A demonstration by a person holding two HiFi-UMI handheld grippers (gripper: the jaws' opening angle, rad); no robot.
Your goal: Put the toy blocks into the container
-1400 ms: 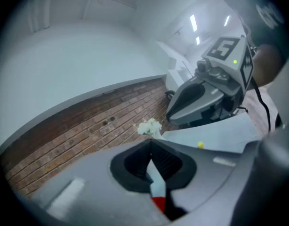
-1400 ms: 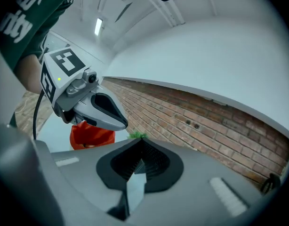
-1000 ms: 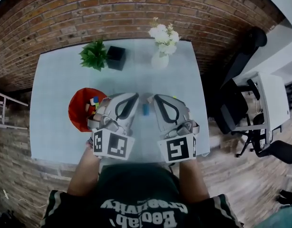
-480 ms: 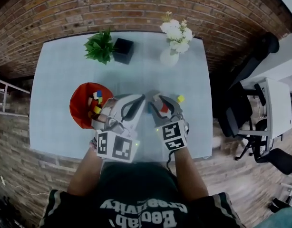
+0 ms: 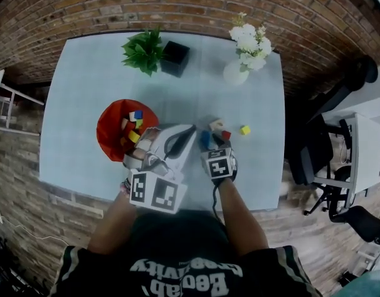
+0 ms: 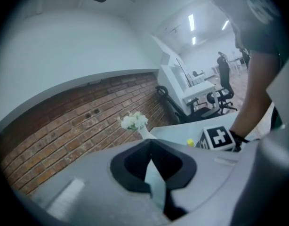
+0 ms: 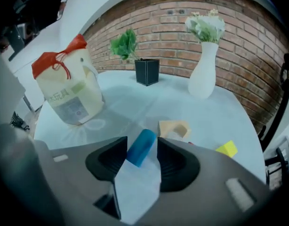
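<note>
- Container, on the left of the table: the head view looks down into a round red mouth with yellow, blue and pale blocks lying inside. Only the right gripper view shows its cream side, printed label and red drawstring top.
- Left gripper, at the container's right edge: its jaws meet tip to tip with nothing between them. Its own view takes in the vase of white flowers, the brick wall and, beyond, office chairs.
- Right gripper: its jaws are partly apart and have just been opening. A blue cylinder block lies on the table between the pads, not clamped.
- Beige arch block lies just beyond the blue one. A red block beside it shows plainly only from the head view.
- Yellow block is farthest right, apart from the others.
</note>
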